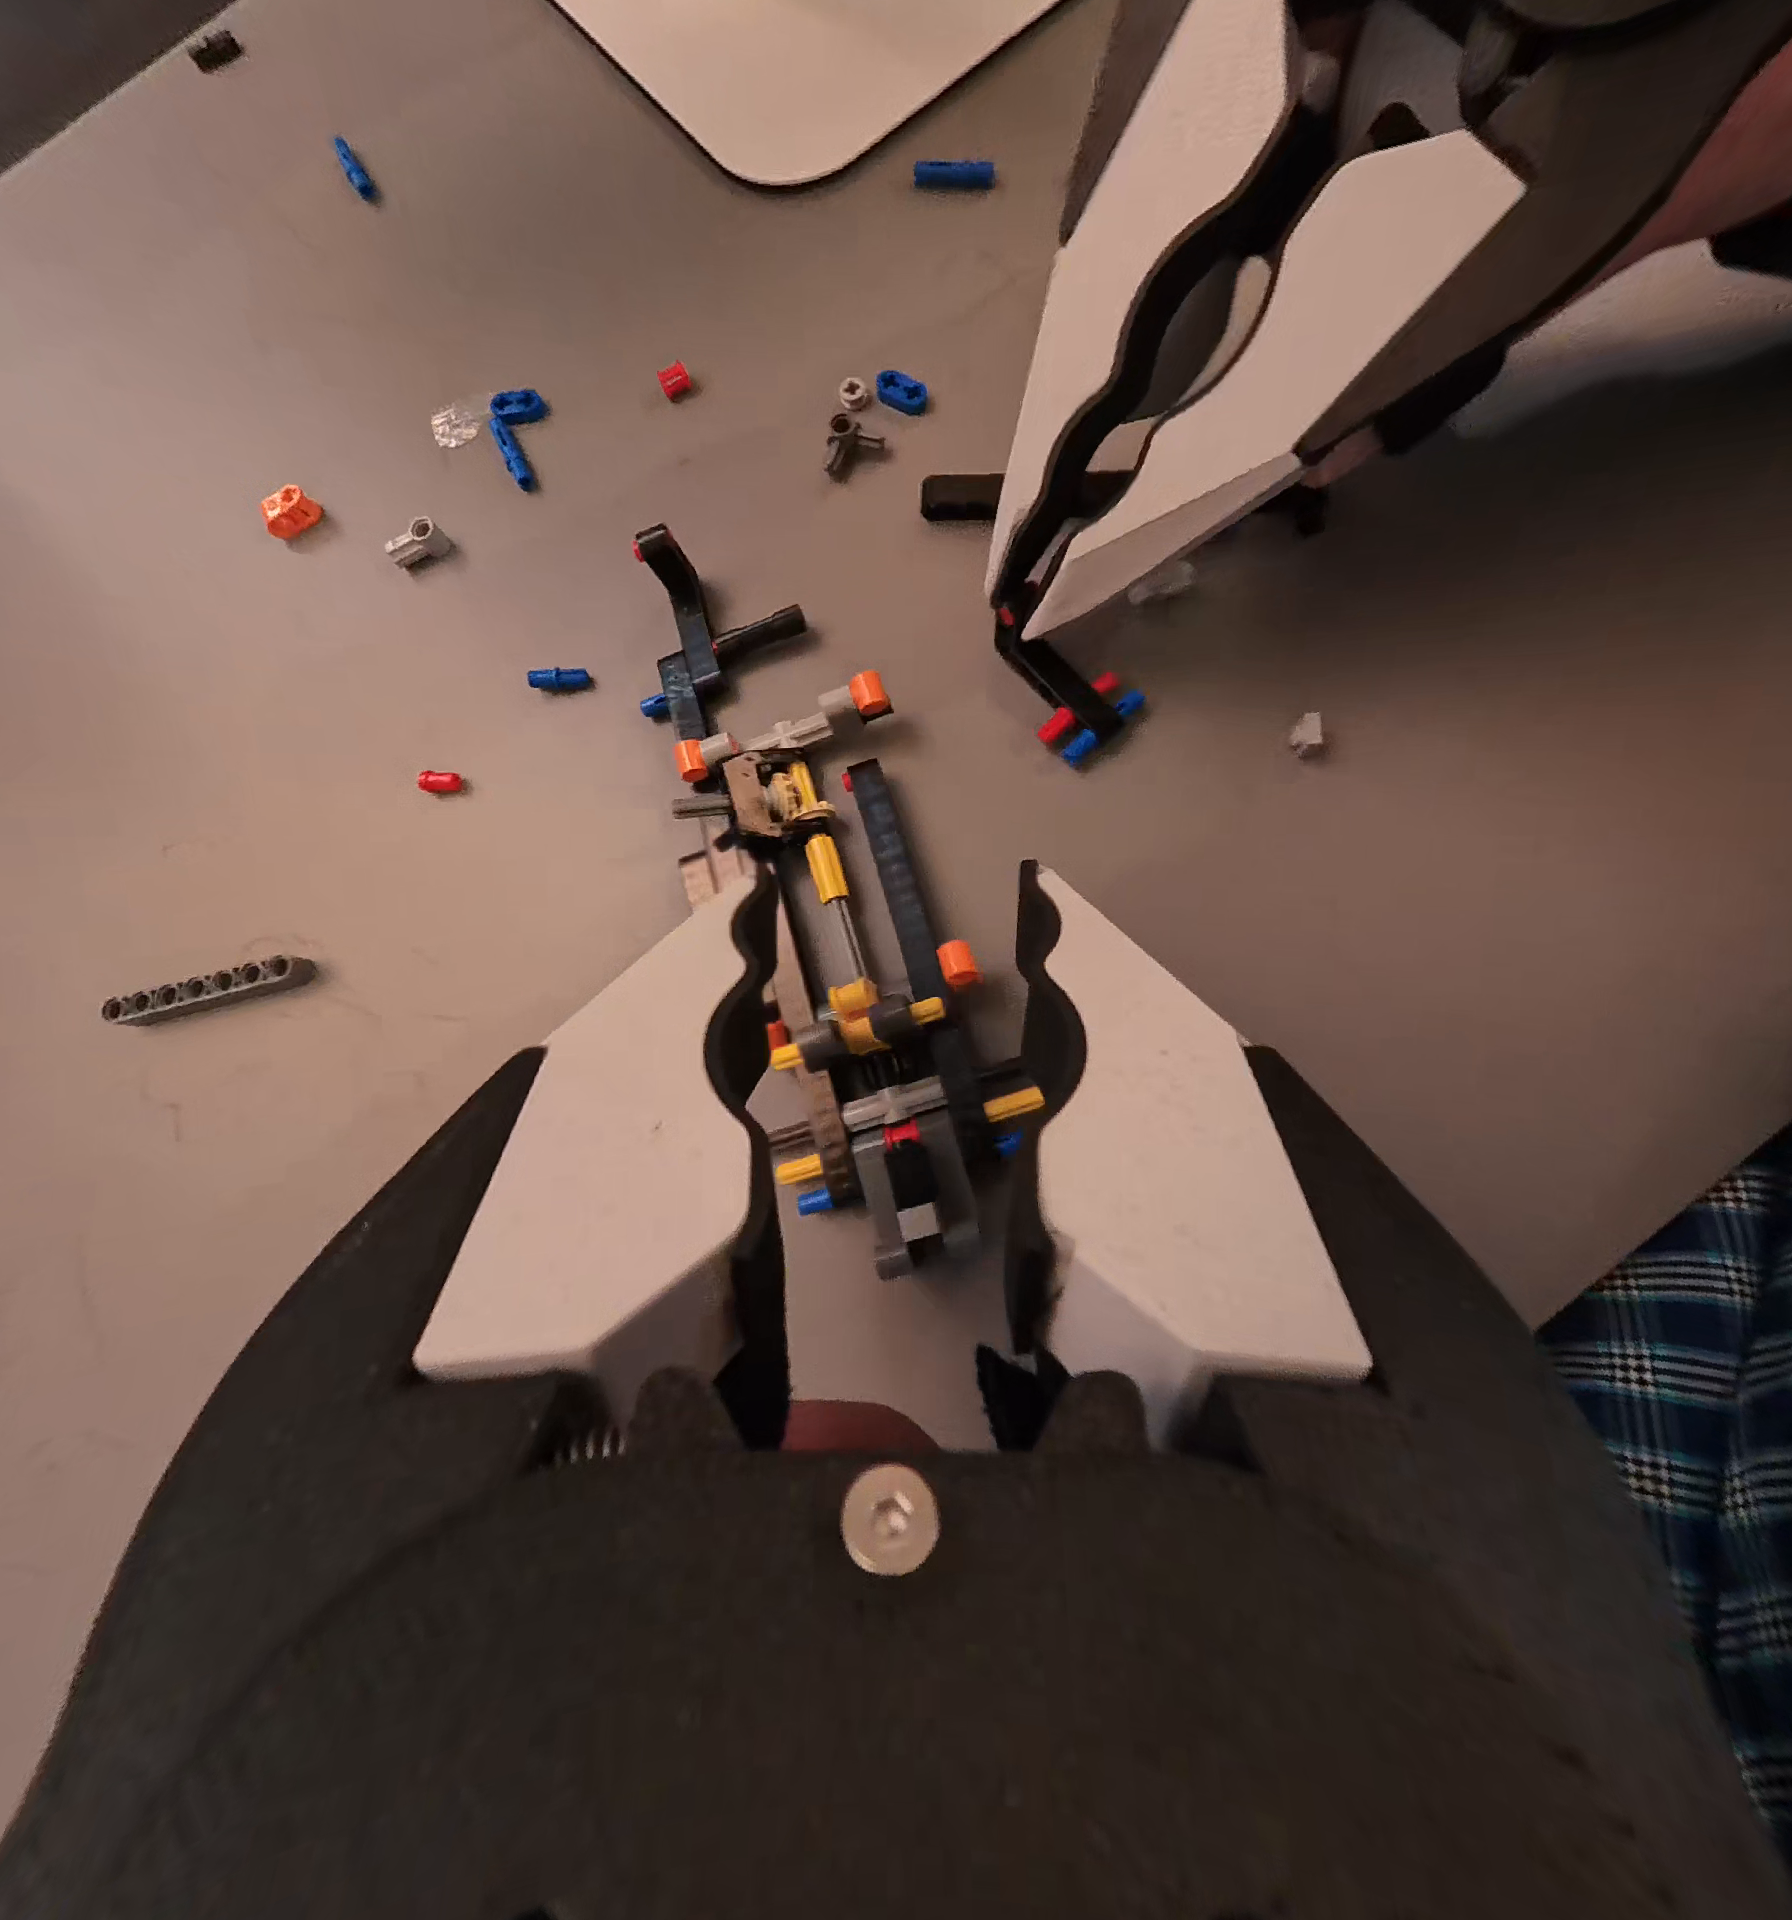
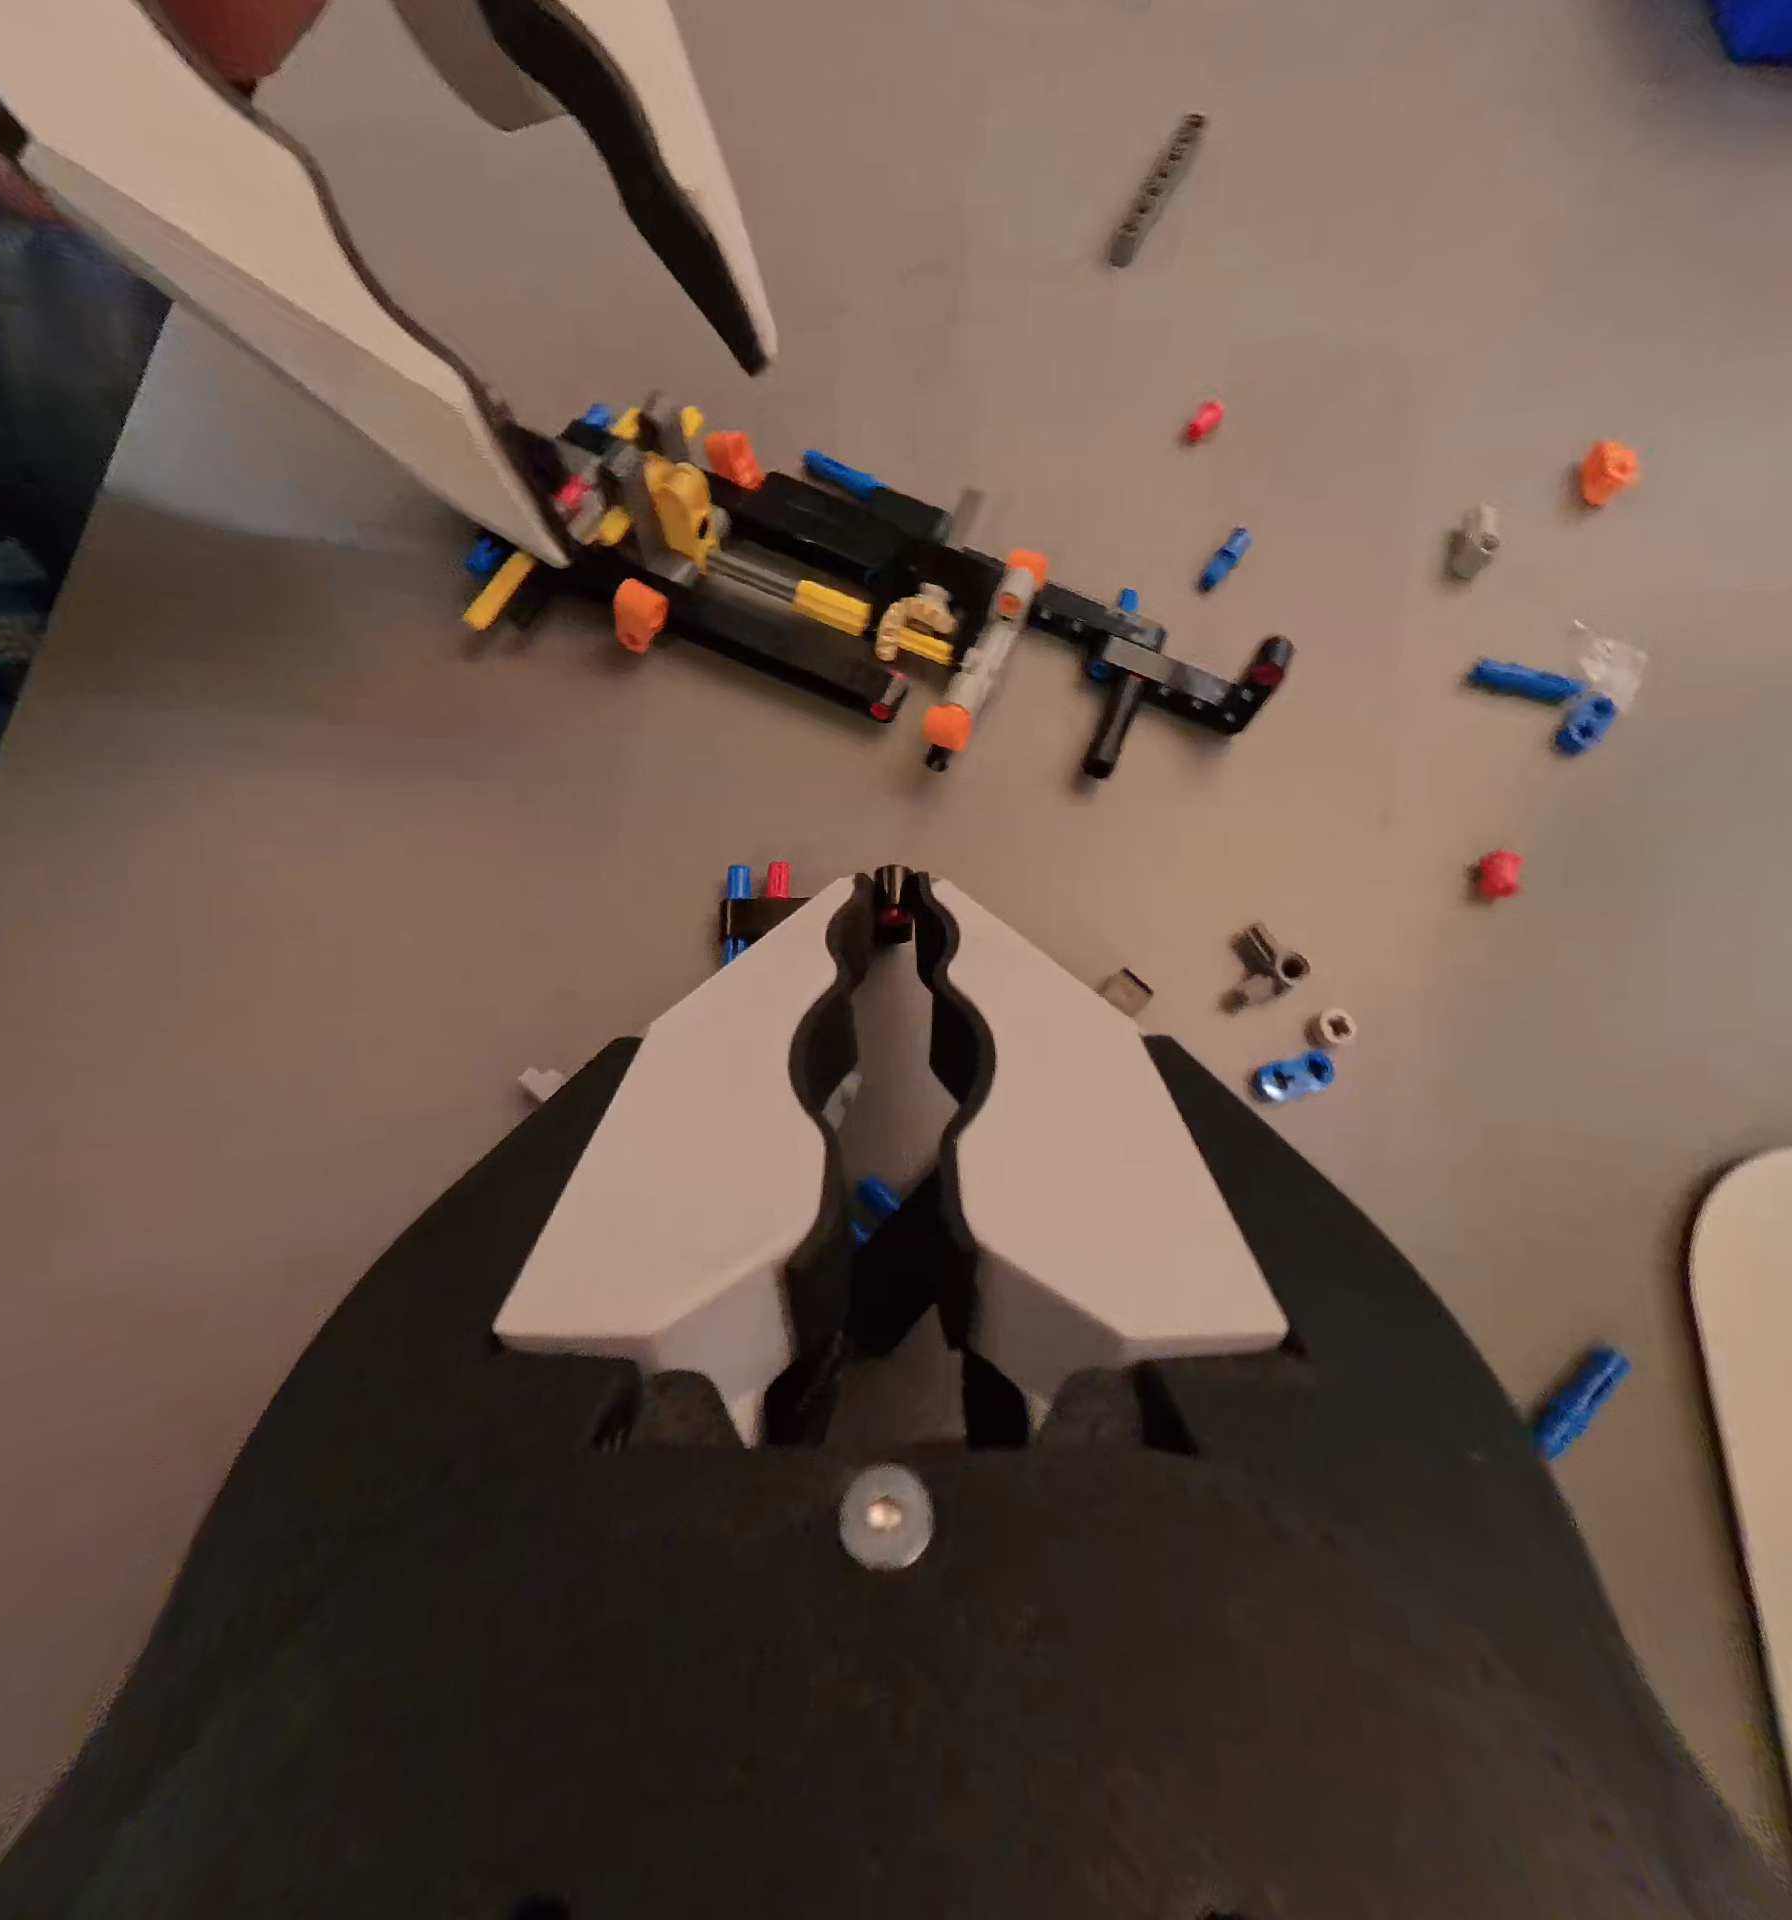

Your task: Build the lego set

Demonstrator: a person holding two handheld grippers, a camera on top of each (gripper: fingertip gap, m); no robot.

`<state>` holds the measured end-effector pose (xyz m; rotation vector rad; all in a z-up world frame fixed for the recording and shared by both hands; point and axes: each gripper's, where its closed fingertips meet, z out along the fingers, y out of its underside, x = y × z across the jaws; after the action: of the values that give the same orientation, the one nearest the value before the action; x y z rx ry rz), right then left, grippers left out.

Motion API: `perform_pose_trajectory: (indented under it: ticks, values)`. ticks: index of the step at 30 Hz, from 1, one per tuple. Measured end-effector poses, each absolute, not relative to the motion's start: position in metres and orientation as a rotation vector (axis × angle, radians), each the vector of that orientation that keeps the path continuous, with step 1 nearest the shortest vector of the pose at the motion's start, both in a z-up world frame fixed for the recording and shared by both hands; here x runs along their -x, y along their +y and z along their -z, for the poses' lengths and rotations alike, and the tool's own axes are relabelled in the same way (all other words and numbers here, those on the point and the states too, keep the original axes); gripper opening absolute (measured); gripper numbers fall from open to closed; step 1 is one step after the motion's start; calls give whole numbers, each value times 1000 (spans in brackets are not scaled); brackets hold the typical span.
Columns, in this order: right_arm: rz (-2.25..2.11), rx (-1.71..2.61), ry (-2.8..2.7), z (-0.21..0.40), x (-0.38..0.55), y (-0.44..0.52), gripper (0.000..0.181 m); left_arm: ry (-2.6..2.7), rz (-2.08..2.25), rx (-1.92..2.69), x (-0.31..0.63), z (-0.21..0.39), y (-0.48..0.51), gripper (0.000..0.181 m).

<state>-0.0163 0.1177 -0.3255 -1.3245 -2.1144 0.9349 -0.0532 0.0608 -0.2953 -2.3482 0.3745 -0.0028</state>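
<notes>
The long lego assembly (image 1: 850, 997) of black, grey, yellow and orange parts lies flat on the grey table (image 1: 248, 1195); it also shows in the right wrist view (image 2: 830, 582). My left gripper (image 1: 892, 883) straddles its near end. The pads seem to press on the yellow pins on both sides. It also shows in the right wrist view (image 2: 653, 457). My right gripper (image 2: 892, 894) is shut on the top of a black L-shaped beam (image 2: 757, 914) with red and blue pins. The beam (image 1: 1063, 686) hangs upright to the right of the assembly, its pinned foot at the table.
Loose parts lie scattered: a long grey beam (image 1: 208, 990), an orange piece (image 1: 291, 511), several blue pins (image 1: 559, 678), red bushes (image 1: 674, 380), and a short black beam (image 1: 959, 497). A white board (image 1: 798, 73) lies at the far side. The table edge and plaid clothing (image 1: 1723, 1455) are at the right. About 8 centimetres separates my left fingertips from my right.
</notes>
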Motion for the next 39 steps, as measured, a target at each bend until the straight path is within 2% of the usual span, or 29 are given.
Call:
perform_pose_trajectory:
  ticks: [1,3,4,6,10,16,22,27,32,37,39]
  values:
    - [-935,1283,-2157,326,16,114,5,384,9,2343,50,296,60,44]
    - [-931,1207,-2245,328,14,106,5,394,7,2346,47,299,58,45]
    - [-925,1200,-2273,329,15,105,10,398,2,2348,46,301,57,45]
    - [-894,1223,-2293,330,16,109,36,397,-15,2350,48,302,57,46]
    - [-856,1264,-2252,324,9,124,40,373,-40,2340,57,299,58,52]
    - [-822,1481,-2102,323,-19,162,32,347,-84,2351,72,302,58,54]
    - [-767,1554,-2131,335,-23,152,28,343,-81,2375,73,309,52,53]
    - [-750,1565,-2133,343,-12,146,5,335,-86,2389,74,312,47,55]
    - [-735,1556,-2134,342,-6,151,5,345,-88,2400,73,317,46,57]
    - [-784,1557,-2087,328,1,157,5,265,3,2495,78,330,30,73]
    - [-797,1566,-2073,327,2,159,5,214,51,2481,81,330,24,72]
